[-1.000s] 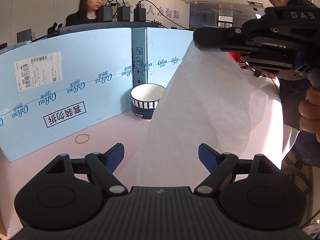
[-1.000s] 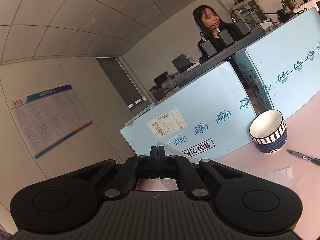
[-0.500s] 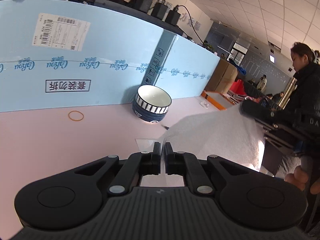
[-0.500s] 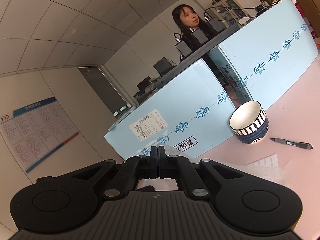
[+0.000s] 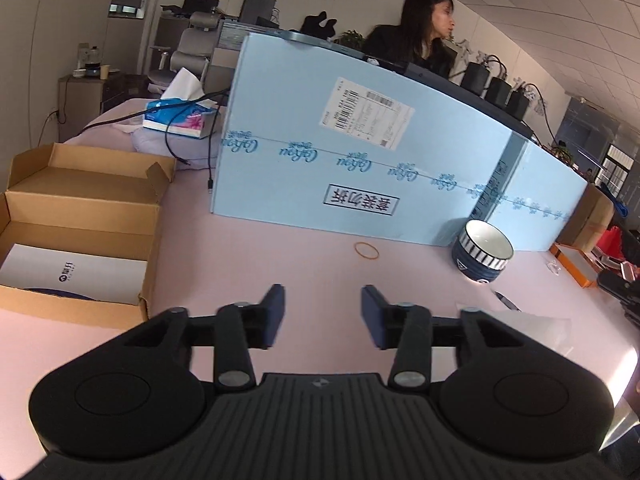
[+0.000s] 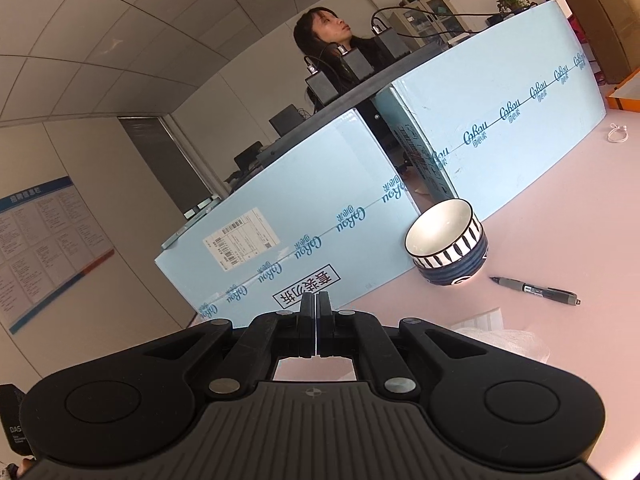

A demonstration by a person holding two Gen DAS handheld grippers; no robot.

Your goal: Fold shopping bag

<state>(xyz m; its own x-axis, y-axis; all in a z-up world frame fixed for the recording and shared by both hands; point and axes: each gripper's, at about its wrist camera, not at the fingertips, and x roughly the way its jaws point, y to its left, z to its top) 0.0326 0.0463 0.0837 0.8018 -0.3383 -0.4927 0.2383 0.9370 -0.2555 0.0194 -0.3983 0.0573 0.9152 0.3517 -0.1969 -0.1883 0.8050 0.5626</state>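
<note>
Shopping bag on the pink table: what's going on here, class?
A person holds a gripper in each hand. The left gripper is open over the table; its jaws have just been opening, with nothing between them. The right gripper is shut; whether it pinches the bag is unclear. The bag lies crumpled on the table.

Bowl [image 6: 446,242] stands between carton [image 6: 280,248] and pen [image 6: 536,290].

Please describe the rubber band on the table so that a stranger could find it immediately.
Look at the long light-blue carton standing on the pink table. Just before its lower edge, left of the striped bowl, lies the rubber band. It is the only thin, flat orange ring there.
</note>
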